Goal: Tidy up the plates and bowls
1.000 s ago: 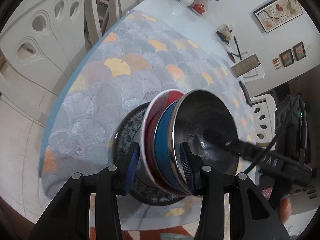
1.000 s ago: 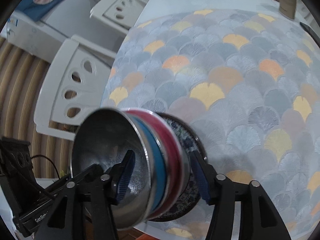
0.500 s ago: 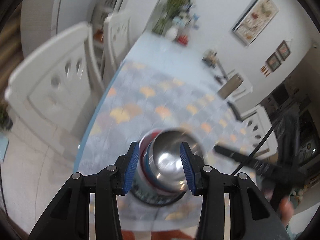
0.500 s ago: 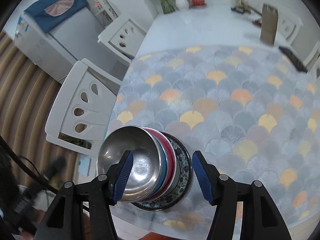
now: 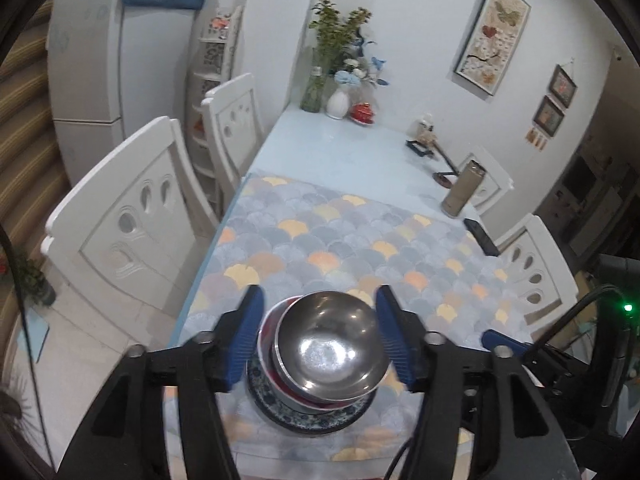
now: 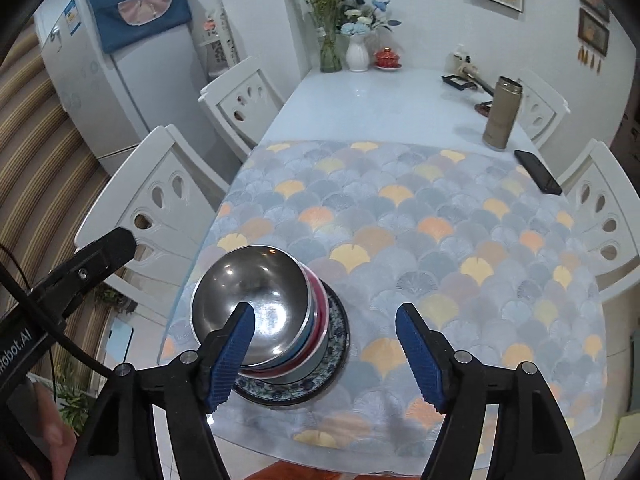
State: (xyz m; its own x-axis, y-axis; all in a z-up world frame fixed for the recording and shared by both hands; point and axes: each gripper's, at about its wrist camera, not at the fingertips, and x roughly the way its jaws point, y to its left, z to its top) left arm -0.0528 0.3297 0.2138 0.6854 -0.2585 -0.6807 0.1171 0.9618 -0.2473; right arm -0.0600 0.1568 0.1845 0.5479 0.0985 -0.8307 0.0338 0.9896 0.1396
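One steel bowl (image 5: 330, 346) tops stack (shiny) | left gripper (image 5: 320, 342) released | right gripper (image 6: 326, 354) released

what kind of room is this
Most likely a home dining room. A long table with a patterned mat has white chairs around it, a fridge stands in the corner, and flower vases and framed pictures sit at the far wall.

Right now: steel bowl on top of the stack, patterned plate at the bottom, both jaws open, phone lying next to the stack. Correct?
One thing is wrong: the phone is not beside the stack. The right wrist view shows it at the far right edge of the placemat, near the tumbler. The rest holds: steel bowl on top, patterned plate at the bottom, left gripper and right gripper open.
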